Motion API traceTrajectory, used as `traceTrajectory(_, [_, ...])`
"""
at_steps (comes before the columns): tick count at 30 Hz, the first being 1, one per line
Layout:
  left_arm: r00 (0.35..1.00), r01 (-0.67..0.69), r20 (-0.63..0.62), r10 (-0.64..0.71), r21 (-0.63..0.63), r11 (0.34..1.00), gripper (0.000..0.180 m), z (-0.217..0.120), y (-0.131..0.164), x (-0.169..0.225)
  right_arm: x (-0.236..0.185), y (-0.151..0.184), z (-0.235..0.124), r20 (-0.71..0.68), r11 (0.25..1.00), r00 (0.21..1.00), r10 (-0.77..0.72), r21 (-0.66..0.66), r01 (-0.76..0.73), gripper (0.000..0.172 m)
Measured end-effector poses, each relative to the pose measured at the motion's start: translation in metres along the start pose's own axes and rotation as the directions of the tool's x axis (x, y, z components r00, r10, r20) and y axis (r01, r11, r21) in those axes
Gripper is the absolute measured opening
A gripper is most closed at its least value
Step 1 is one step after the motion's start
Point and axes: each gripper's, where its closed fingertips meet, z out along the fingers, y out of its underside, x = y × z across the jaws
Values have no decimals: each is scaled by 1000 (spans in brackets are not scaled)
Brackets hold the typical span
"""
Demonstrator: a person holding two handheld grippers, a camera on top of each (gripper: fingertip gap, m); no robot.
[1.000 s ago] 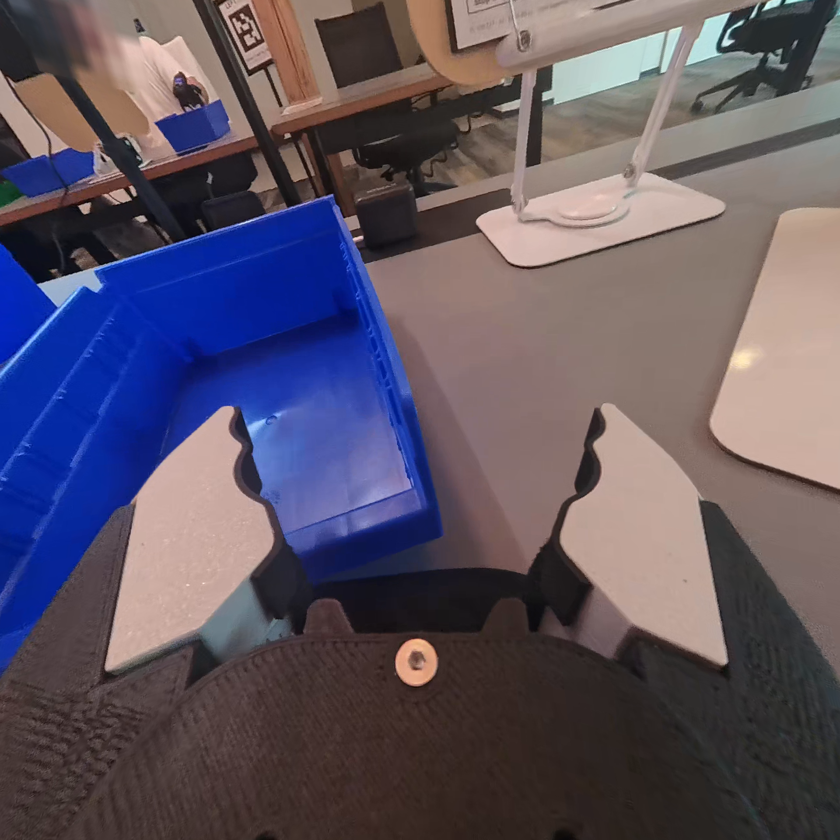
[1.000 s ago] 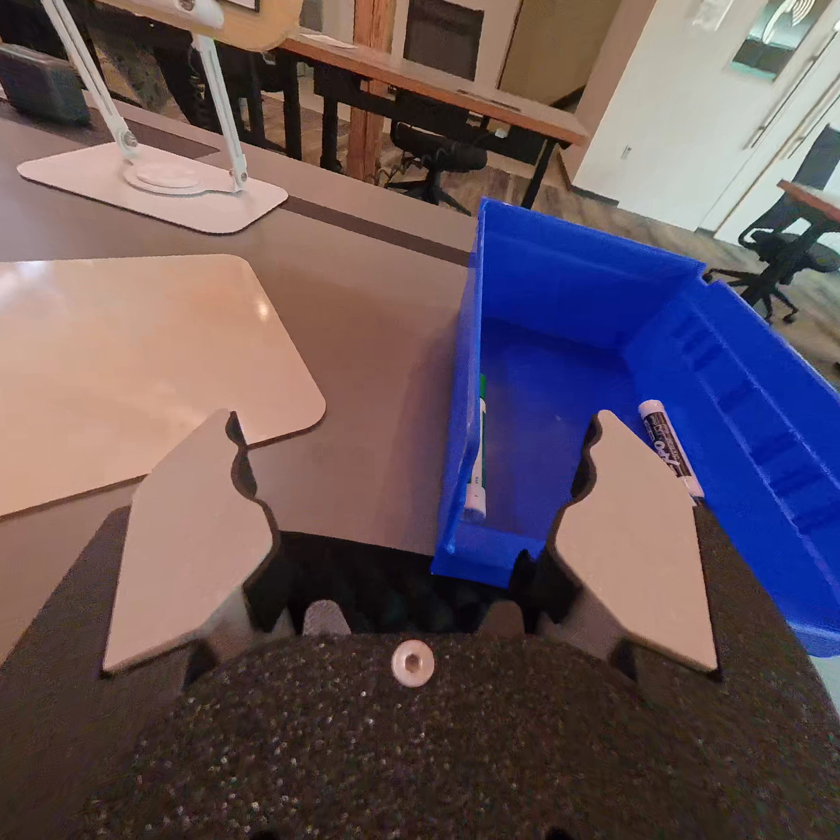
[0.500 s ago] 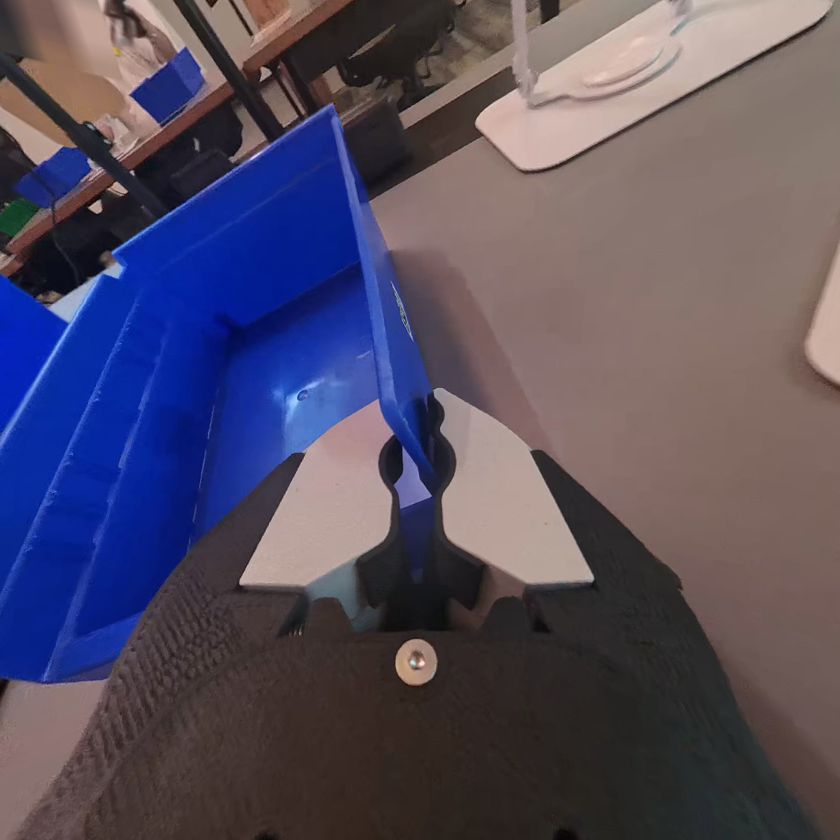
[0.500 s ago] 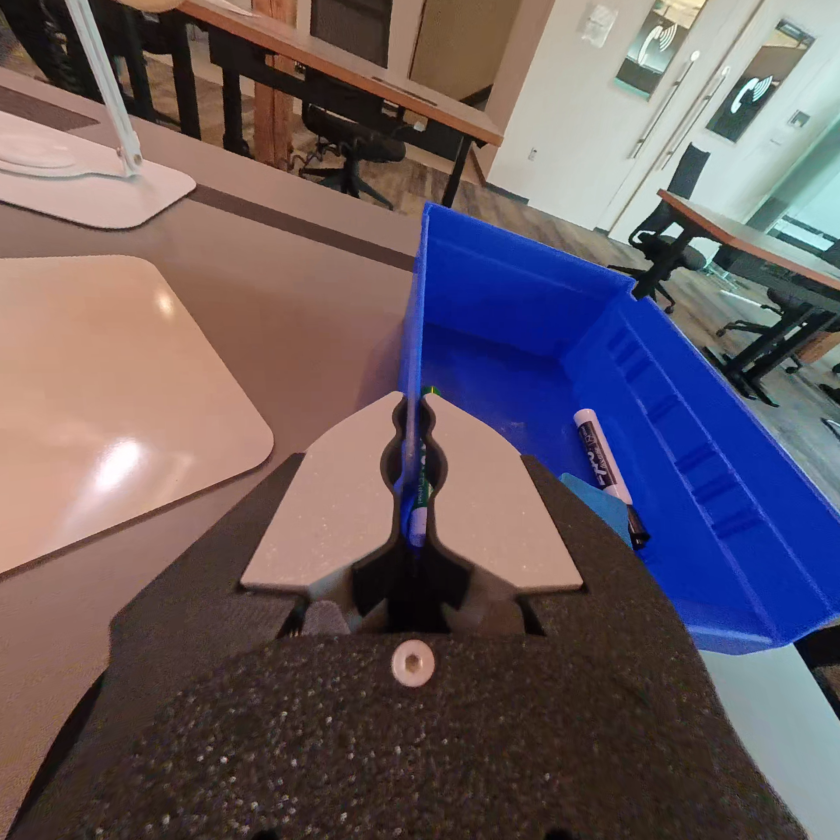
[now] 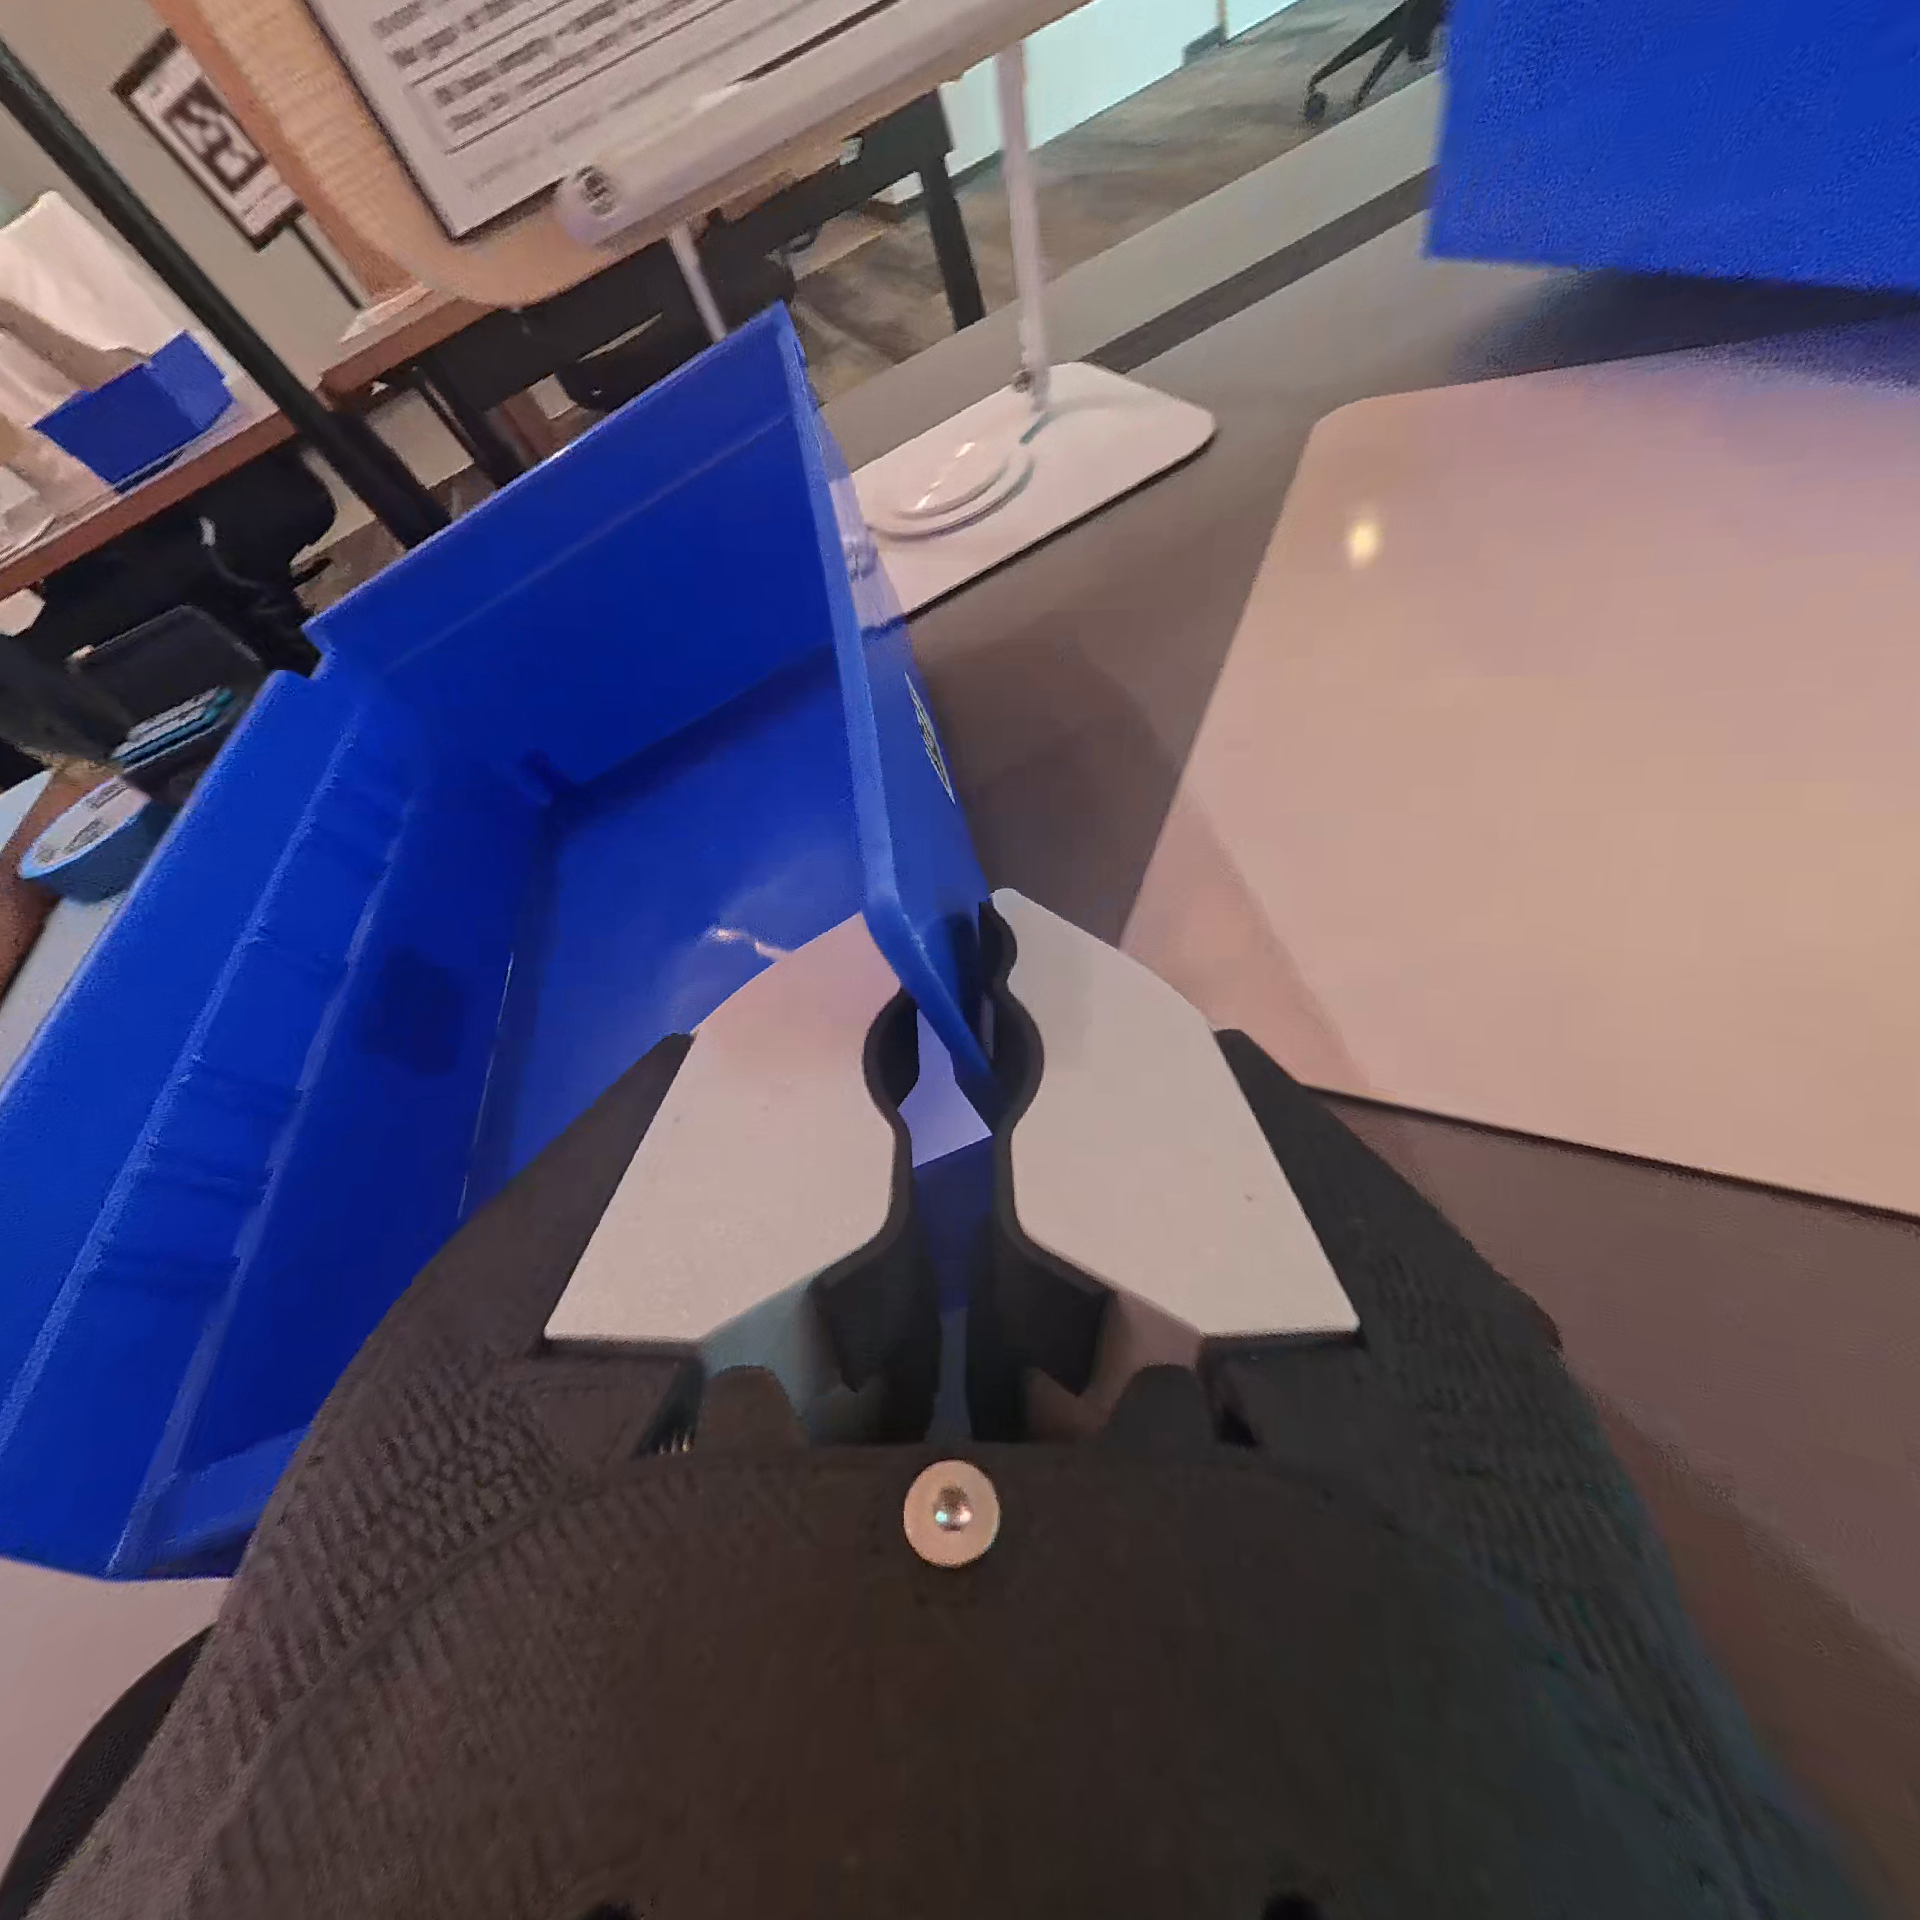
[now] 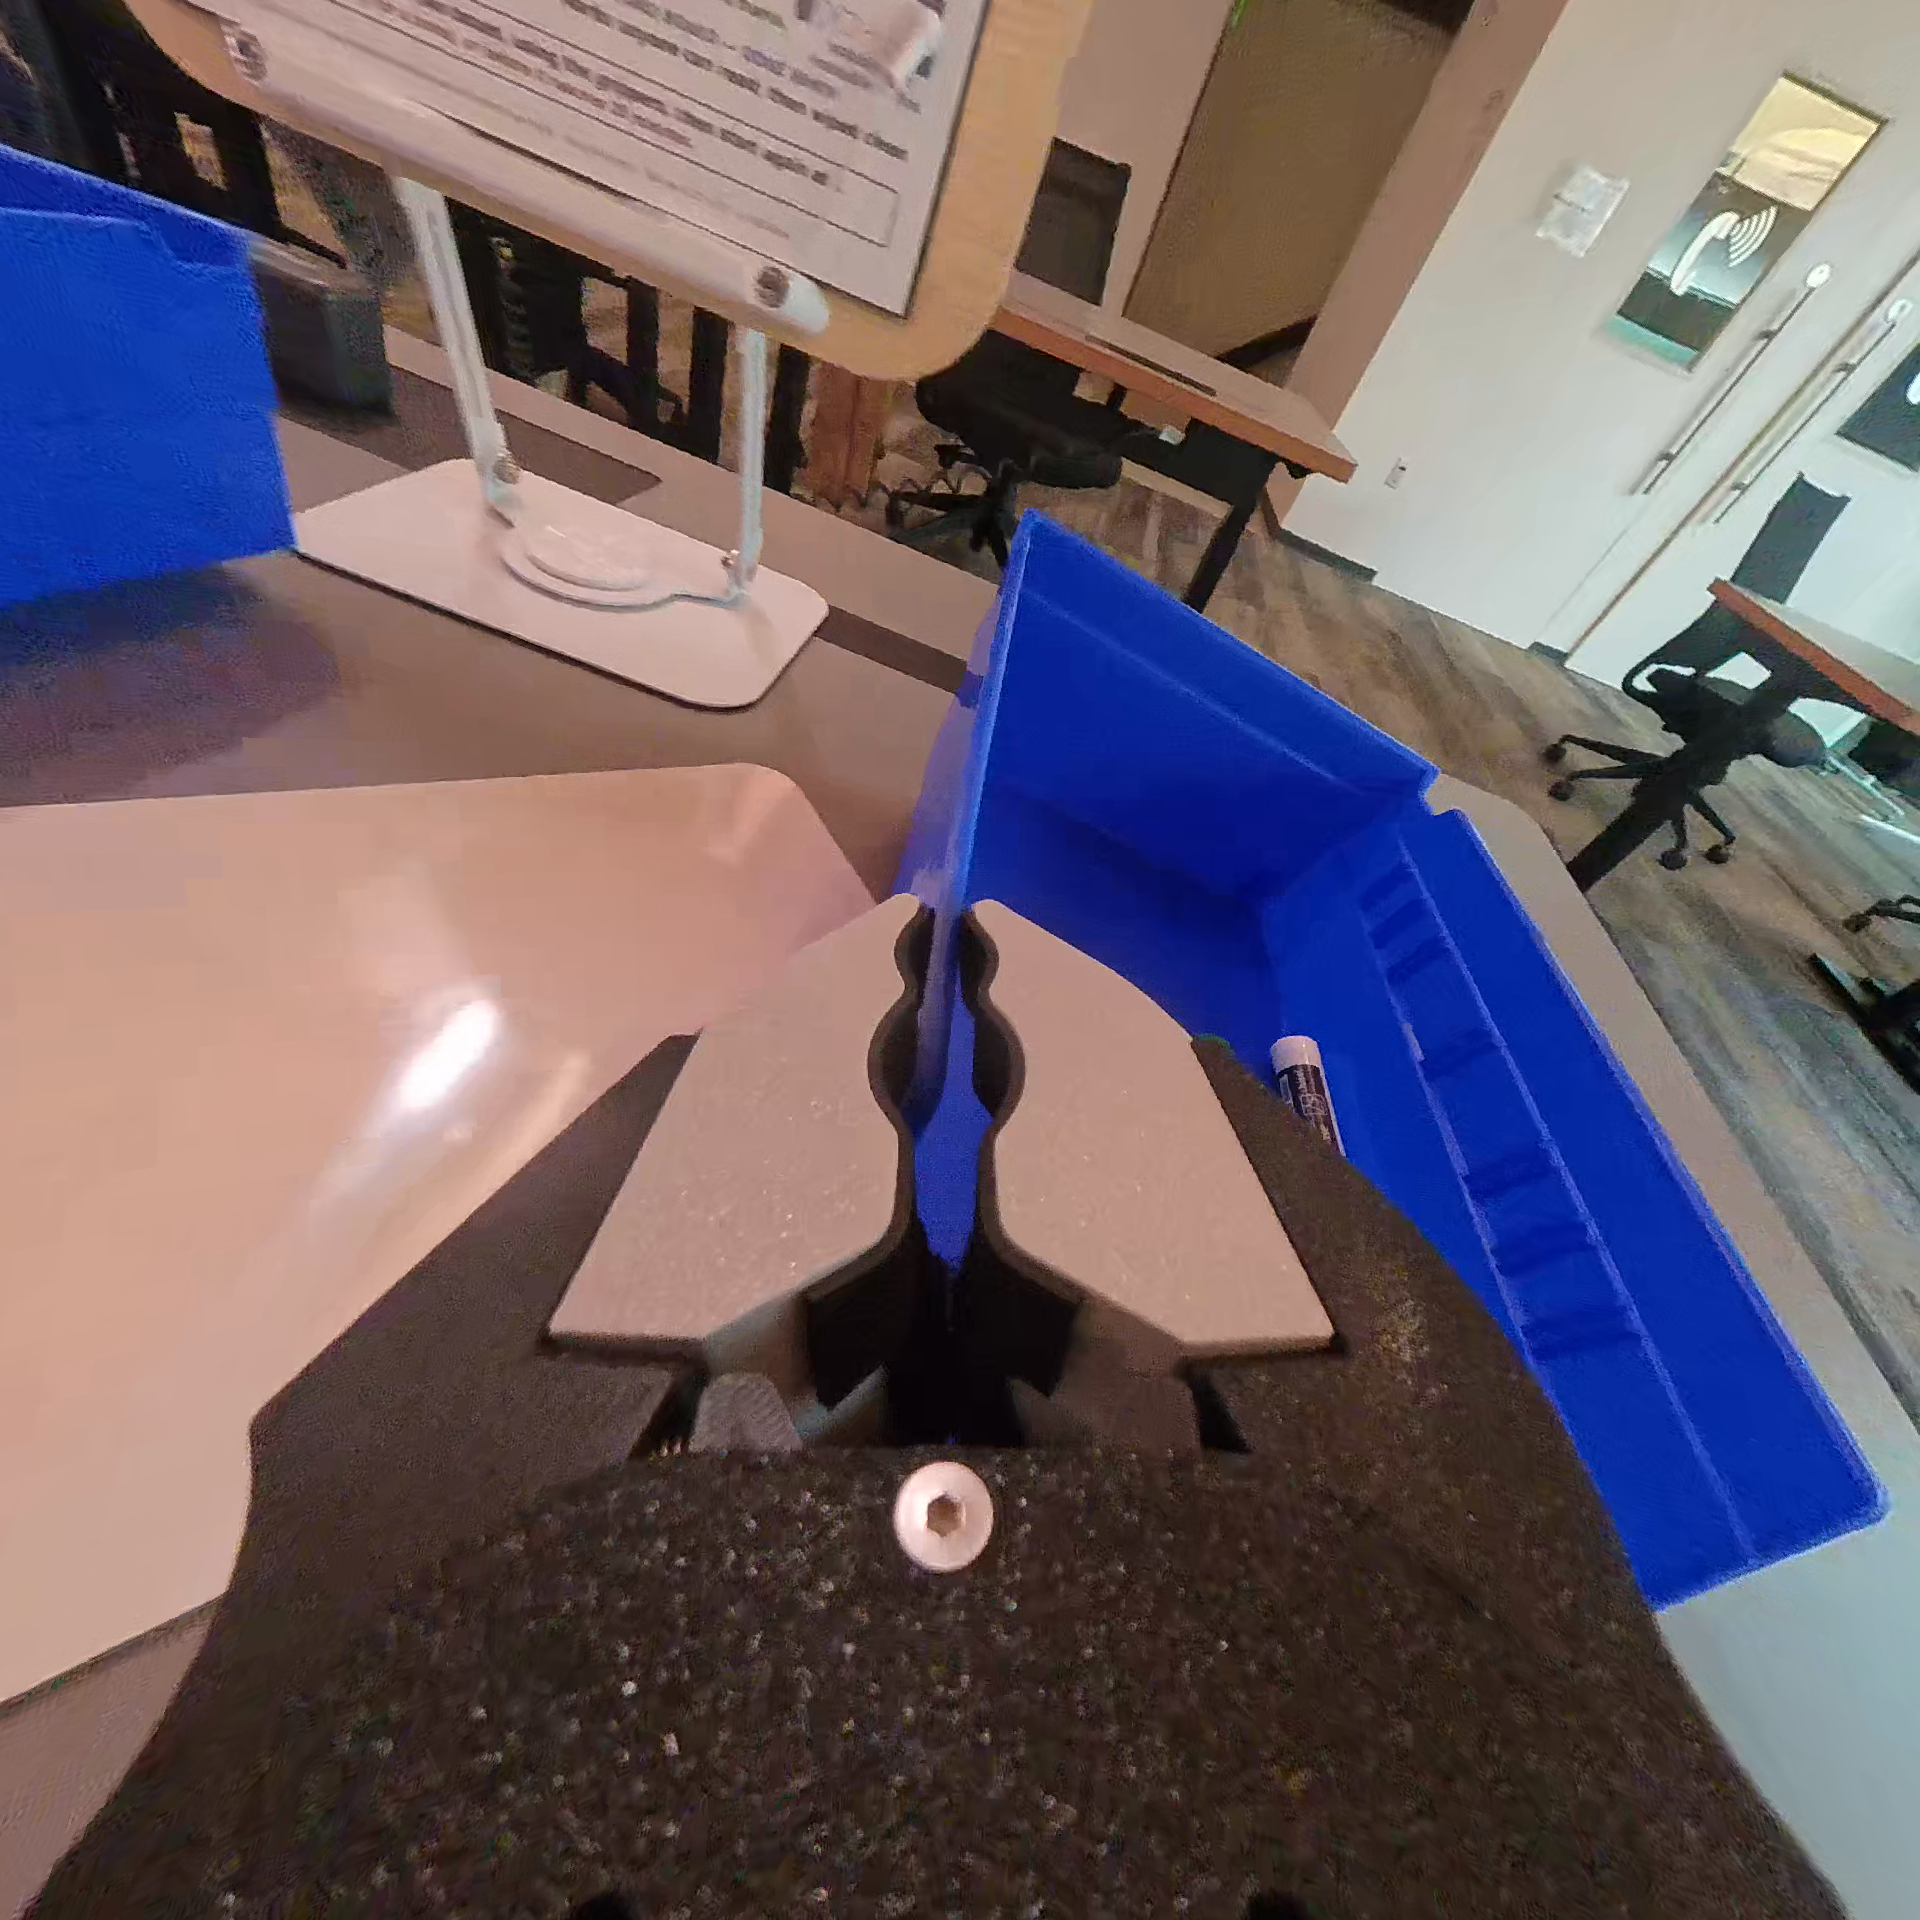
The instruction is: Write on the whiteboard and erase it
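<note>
Bins made of blue plastic sit on the grey table, one on each side of the flat white whiteboard that lies in the middle. The left gripper is squeezed tight on the thin side wall of the left blue plastic bin, and the right gripper pinches the side wall of the right blue plastic bin the same way. A marker with a white end lies inside the right bin, and a white stand sits behind the board.
</note>
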Motion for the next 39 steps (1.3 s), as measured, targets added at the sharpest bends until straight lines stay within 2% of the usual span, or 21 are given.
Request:
traceTrajectory(8, [994, -20, -110, 22, 20, 1000, 8, 13, -10, 47, -109, -21, -12, 125, 998, 992, -33, 54, 26, 4])
traceTrajectory(11, [986, 18, -167, -5, 77, 997, 19, 10, -19, 60, -142, -21, -13, 189, 998, 982, -28, 67, 16, 6])
traceTrajectory(13, [983, 36, -181, -8, 153, 988, 34, 3, -33, 62, -162, -29, -19, 279, 992, 960, -20, 126, -16, 21])
traceTrajectory(14, [985, 30, -174, 2, 183, 983, 47, -2, -39, 62, -167, -39, -24, 307, 982, 951, -16, 185, -43, 40])
traceTrajectory(15, [986, 17, -164, 20, 224, 974, 58, -10, -47, 61, -167, -51, -31, 325, 962, 945, -23, 266, -69, 62])
traceTrajectory(16, [988, 11, -153, 34, 283, 959, 65, -20, -58, 61, -162, -64, -40, 332, 929, 943, -23, 356, -103, 75])
traceTrajectory(18, [990, 48, -143, 19, 452, 891, 71, -45, -86, 63, -136, -82, -58, 303, 856, 951, 60, 474, -205, 83])
traceTrajectory(20, [982, 126, -189, -14, 596, 793, 71, -68, -111, 72, -102, -83, -68, 262, 805, 949, 173, 518, -290, 94])
traceTrajectory(22, [950, 247, -304, -68, 600, 761, 71, -72, -117, 91, -68, -70, -71, 185, 790, 948, 258, 525, -318, 103])
traceTrajectory(24, [886, 368, -449, -118, 523, 769, 73, -64, -110, 118, -38, -44, -66, 88, 831, 949, 303, 464, -308, 106])
traceTrajectory(27, [837, 398, -520, -169, 367, 841, 82, -31, -89, 152, 2, -10, -55, -31, 896, 950, 311, 344, -281, 99])
traceTrajectory(30, [831, 363, -525, -186, 257, 896, 92, -2, -77, 173, 39, 17, -33, -91, 950, 955, 281, 171, -263, 80])
traceTrajectory(32, [838, 329, -515, -178, 218, 919, 95, 11, -78, 181, 48, 42, -13, -59, 959, 957, 282, 23, -281, 73])
traceTrajectory(34, [851, 284, -497, -170, 164, 945, 95, 23, -75, 186, 31, 66, 4, 69, 936, 942, 329, -159, -315, 70])
traceTrajectory(35, [850, 260, -498, -171, 114, 959, 95, 29, -70, 190, 20, 76, 8, 127, 914, 924, 360, -246, -322, 61])
traceTrajectory(36, [846, 246, -501, -181, 67, 967, 94, 34, -65, 192, 9, 82, 10, 175, 898, 910, 377, -309, -313, 45])
traceTrajectory(38, [843, 243, -495, -212, -1, 970, 89, 42, -59, 193, 4, 87, 11, 173, 900, 922, 347, -338, -275, 15])
traceTrajectory(39, [860, 251, -458, -225, -5, 968, 86, 46, -58, 187, 3, 85, 9, 170, 916, 939, 298, -328, -231, 7])
